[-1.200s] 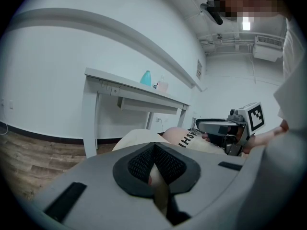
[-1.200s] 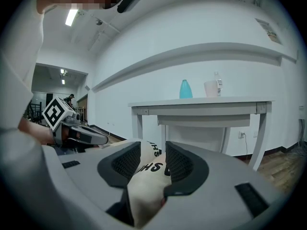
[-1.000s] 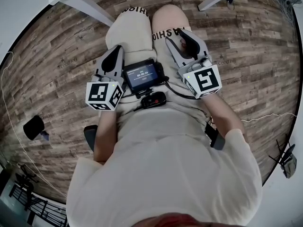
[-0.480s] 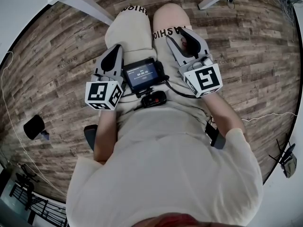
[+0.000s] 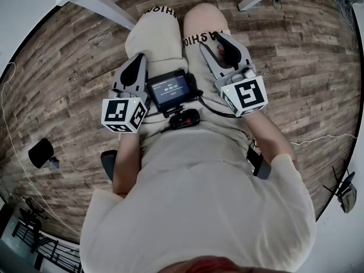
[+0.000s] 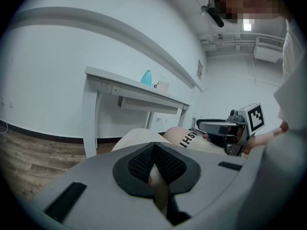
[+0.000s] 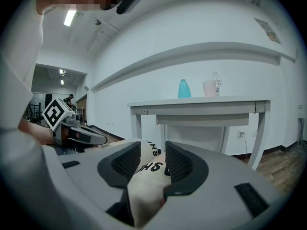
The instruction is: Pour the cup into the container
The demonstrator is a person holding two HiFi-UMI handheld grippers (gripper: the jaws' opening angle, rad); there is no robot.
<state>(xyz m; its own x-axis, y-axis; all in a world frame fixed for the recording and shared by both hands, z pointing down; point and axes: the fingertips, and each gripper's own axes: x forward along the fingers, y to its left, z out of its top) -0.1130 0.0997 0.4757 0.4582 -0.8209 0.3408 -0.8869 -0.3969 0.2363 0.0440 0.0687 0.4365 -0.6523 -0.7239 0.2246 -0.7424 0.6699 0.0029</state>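
A teal cup (image 7: 184,88) and a pale container (image 7: 209,87) stand far off on a white table (image 7: 201,104), beside a clear bottle (image 7: 217,83). The left gripper view shows the same cup (image 6: 147,77) and container (image 6: 162,86) on the table (image 6: 120,83). Both grippers rest over the person's lap. My left gripper (image 5: 138,61) (image 6: 154,147) is shut with its pads meeting and nothing between them. My right gripper (image 5: 219,40) (image 7: 153,158) stands open, and only the trouser leg shows behind its gap.
A small screen (image 5: 169,89) and a black controller (image 5: 185,119) lie on the lap between the grippers. White table legs (image 5: 108,10) stand ahead on the wood floor. Thin cables (image 5: 324,142) run across the floor at both sides.
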